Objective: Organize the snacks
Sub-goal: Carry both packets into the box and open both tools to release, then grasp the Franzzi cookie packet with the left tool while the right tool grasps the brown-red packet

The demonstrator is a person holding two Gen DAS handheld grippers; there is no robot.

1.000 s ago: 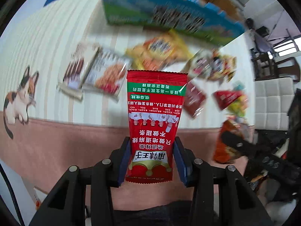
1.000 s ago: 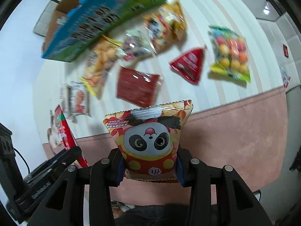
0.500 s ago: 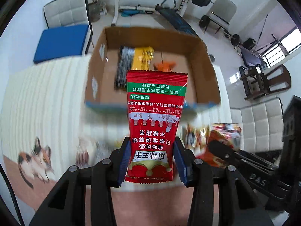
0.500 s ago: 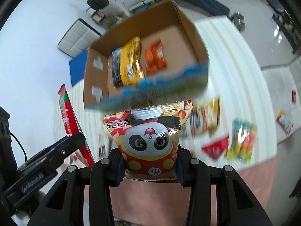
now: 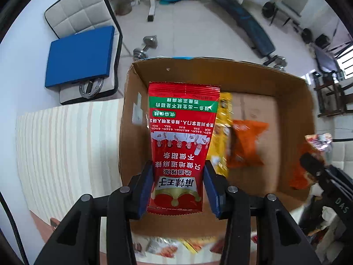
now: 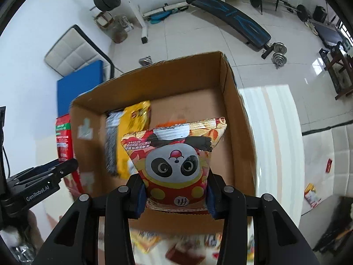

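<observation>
Now the left gripper (image 5: 178, 187) clamps a red snack packet (image 5: 182, 145) above the cardboard box (image 5: 291, 114). Beside it, the right gripper (image 6: 175, 195) pinches a panda snack bag (image 6: 174, 161) over the same box.

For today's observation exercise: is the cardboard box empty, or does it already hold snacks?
Not empty. The open-topped cardboard box already holds a yellow packet, an orange packet and a grey-striped packet on its floor.

Both views are taken from close above, aimed steeply down along the fingers (image 5: 211, 183). Cardboard box (image 5: 220, 70) interior and gym floor (image 6: 198, 39) beyond are shared, seen from adjacent sides.
</observation>
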